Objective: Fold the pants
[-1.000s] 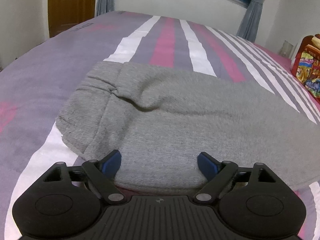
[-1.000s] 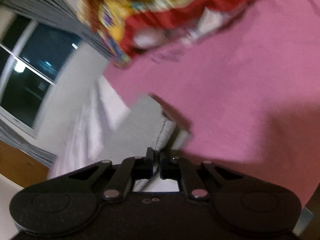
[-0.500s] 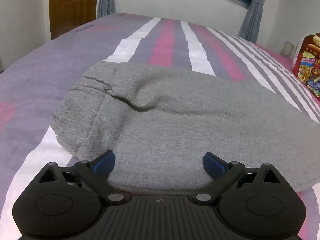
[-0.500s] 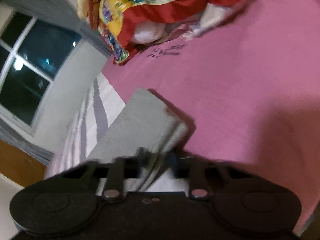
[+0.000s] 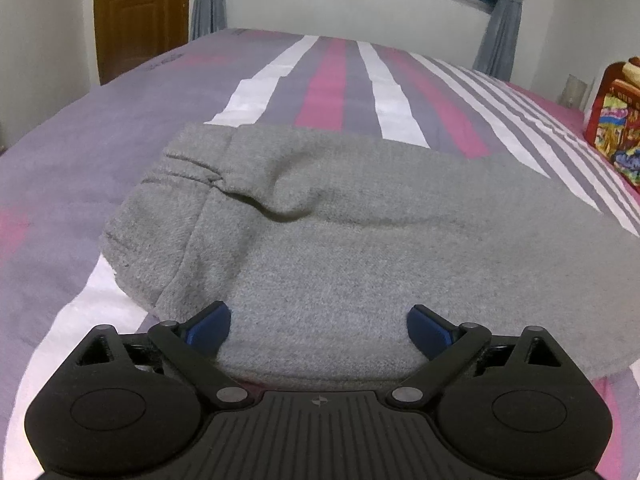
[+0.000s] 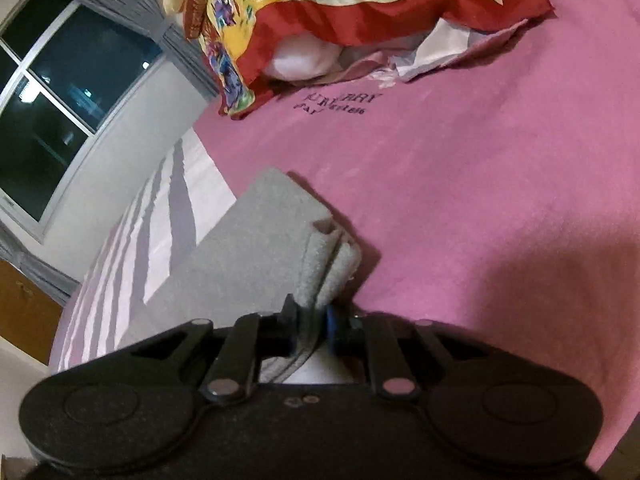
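Grey fleece pants (image 5: 360, 240) lie folded flat across the striped bed, waistband end bunched at the left. My left gripper (image 5: 319, 314) hovers over their near edge. Its blue pads (image 5: 212, 326) stand wide apart, with cloth under them but nothing pinched. In the right wrist view the leg end of the pants (image 6: 248, 260) rests on the pink part of the sheet. My right gripper (image 6: 312, 320) is shut on the layered cuff edge, and the folds bunch up just ahead of the jaws.
The bed sheet (image 5: 328, 80) is purple, pink and white striped, plain pink (image 6: 500, 200) on the right. A bright red and yellow quilt (image 6: 360, 12) is heaped beyond the leg end. A wooden door (image 5: 140, 12) and a curtained window (image 6: 60, 100) line the far walls.
The left jaws spread wider over the pants' near edge. The right view rolled and steadied, and grey cuff layers now sit pinched between the right jaws.
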`<state>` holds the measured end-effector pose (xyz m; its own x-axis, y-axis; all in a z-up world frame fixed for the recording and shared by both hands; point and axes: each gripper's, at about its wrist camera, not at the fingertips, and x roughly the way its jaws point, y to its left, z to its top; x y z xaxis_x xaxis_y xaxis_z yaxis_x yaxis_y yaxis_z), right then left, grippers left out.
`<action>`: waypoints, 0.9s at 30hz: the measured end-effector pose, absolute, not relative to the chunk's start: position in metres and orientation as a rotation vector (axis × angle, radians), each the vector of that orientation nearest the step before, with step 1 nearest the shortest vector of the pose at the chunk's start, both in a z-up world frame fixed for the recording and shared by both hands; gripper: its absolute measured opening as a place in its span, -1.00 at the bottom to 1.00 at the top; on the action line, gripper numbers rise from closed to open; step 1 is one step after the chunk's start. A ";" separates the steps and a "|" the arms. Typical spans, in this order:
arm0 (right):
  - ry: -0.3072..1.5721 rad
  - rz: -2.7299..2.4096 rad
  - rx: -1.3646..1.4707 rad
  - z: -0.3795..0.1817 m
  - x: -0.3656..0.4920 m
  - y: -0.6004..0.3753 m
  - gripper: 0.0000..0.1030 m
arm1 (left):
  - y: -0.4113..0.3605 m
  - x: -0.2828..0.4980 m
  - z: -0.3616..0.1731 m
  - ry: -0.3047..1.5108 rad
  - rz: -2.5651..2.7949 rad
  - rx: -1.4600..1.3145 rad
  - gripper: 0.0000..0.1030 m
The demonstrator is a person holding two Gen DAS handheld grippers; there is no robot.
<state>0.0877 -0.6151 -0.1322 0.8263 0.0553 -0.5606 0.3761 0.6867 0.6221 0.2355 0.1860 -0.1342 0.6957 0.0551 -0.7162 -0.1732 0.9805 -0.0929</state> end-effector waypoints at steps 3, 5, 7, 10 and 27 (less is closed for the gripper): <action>0.590 -0.176 0.828 -0.135 0.090 -0.620 -0.78 | 0.185 0.233 -0.133 0.788 0.129 -0.153 0.85; 0.596 -0.179 0.821 -0.134 0.090 -0.620 -0.78 | 0.186 0.231 -0.134 0.783 0.125 -0.156 0.85; 0.604 -0.188 0.812 -0.135 0.090 -0.619 -0.78 | 0.187 0.231 -0.135 0.779 0.123 -0.159 0.85; 0.610 -0.197 0.813 -0.135 0.090 -0.618 -0.78 | 0.187 0.230 -0.135 0.777 0.121 -0.156 0.86; 0.627 -0.229 0.800 -0.132 0.098 -0.614 -0.76 | 0.282 0.190 -0.130 0.662 0.266 -0.542 -0.24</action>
<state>0.0979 -0.6140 -0.1317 0.7967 0.0389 -0.6031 0.4188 0.6840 0.5973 0.1902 0.2817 -0.1302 0.7619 0.0639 -0.6445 -0.3996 0.8295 -0.3902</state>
